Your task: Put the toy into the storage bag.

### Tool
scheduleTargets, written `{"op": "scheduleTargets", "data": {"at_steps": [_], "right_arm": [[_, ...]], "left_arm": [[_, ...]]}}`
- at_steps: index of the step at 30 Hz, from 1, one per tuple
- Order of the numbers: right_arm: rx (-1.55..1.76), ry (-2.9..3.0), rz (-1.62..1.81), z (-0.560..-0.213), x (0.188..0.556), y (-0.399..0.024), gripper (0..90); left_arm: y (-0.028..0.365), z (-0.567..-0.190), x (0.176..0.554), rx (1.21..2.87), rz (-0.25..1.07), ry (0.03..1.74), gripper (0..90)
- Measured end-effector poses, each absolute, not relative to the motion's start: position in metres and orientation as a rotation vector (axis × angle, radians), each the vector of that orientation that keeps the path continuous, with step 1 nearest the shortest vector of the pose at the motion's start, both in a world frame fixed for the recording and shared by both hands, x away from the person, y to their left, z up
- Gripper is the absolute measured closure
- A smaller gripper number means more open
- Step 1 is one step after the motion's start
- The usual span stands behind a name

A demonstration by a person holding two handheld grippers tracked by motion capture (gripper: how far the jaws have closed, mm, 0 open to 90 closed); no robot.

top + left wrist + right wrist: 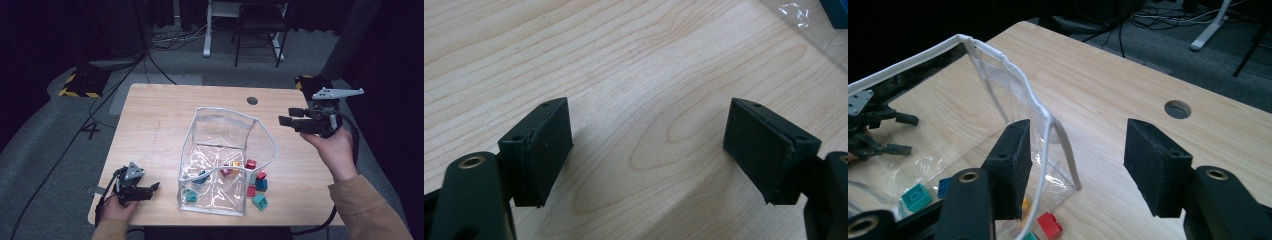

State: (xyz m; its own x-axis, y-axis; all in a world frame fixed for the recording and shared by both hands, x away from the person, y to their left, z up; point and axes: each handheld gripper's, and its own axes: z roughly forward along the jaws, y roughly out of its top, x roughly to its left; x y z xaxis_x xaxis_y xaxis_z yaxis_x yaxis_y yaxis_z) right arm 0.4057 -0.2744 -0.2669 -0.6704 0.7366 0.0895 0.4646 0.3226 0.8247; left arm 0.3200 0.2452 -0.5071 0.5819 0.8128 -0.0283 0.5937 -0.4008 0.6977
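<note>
We pick it up at the right gripper, raised off the worktop at the right side, jaws spread wide with nothing between them; in the right gripper view its left jaw stands just in front of the white-piped rim of the clear bag, not pressing on it as far as we can tell. Just beyond lies the bag's white handle loop, arching down to the wood, and below it a red brick sits on the worktop outside the bag. Down at the near left, the left gripper rests low over bare wood, jaws likewise apart and empty, with the bag's left wall near it. The bag itself stands open in the middle of the worktop, mouth upward, with a few small bricks inside at its near end, and we count about 4 loose bricks in red and teal beside its right wall. We judge this as the approach step: the right hand is lining up on the rim or the handle, with no grip made yet. The next move, we reckon, calls for easing the jaws around that thin piping squarely and closing gently, since soft plastic will fold away.
</note>
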Motion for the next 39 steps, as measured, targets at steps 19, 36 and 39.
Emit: {"op": "scheduleTargets", "data": {"at_steps": [19, 36, 39], "right_arm": [[1.16, 2.273, 1.222, -0.323, 0.404, -0.31, 44.9], [1.191, 2.408, 1.225, -0.401, 0.397, -0.291, 45.3], [1.194, 2.437, 1.208, -0.413, 0.396, -0.286, 45.9]], "left_arm": [[0.245, -0.507, 0.319, 2.124, 0.428, 1.141, 19.5], [0.245, -0.507, 0.319, 2.108, 0.445, 1.179, 18.8], [0.245, -0.507, 0.319, 2.109, 0.444, 1.179, 18.8]]}}
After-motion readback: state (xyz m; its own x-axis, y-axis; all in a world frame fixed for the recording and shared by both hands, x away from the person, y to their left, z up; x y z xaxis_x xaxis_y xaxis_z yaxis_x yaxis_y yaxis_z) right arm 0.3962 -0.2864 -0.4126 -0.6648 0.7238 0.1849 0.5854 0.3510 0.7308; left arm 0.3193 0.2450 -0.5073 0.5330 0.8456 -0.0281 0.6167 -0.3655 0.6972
